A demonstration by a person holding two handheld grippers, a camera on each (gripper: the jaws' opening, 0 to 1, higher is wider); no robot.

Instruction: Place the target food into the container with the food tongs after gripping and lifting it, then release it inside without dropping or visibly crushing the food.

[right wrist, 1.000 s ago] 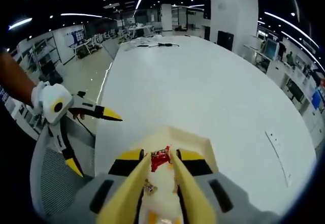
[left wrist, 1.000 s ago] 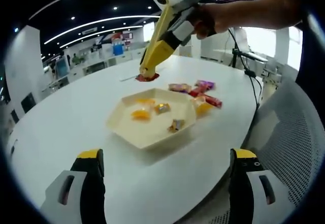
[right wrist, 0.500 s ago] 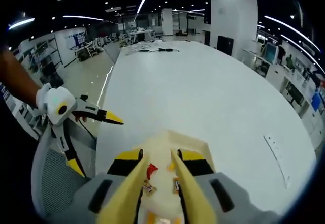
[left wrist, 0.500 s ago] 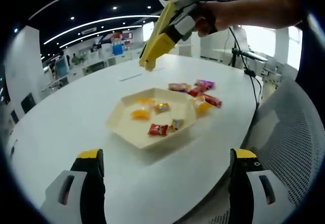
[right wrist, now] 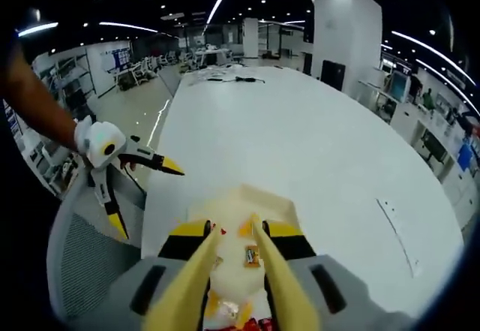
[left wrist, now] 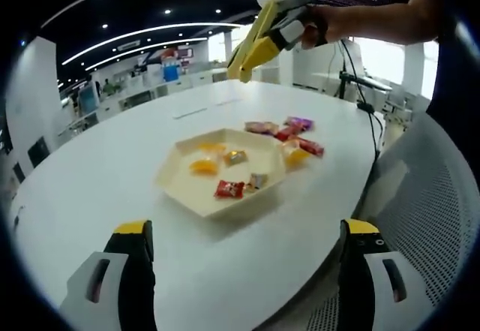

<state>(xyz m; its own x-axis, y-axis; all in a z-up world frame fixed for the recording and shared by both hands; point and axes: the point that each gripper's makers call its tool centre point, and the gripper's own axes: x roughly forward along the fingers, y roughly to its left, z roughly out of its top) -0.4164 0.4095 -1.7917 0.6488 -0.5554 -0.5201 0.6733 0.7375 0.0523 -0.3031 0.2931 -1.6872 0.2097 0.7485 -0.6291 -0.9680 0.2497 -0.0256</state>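
White table [left wrist: 90,188]: tray [left wrist: 176,185] holds candies; no readable labels; left claw [left wrist: 244,267] released, right claw [right wrist: 234,230] empty, parted.

A long white table [right wrist: 315,151] runs up the frame's middle. Ceiling light strips [left wrist: 142,34] arc across the upper left; a white pillar [right wrist: 341,23] stands upper right. A grey mesh chair [left wrist: 431,196] sits at right.

Open air above the tray [left wrist: 176,185]; loose wrapped snacks [left wrist: 289,132] crowd the table [left wrist: 90,173] just beyond its far edge
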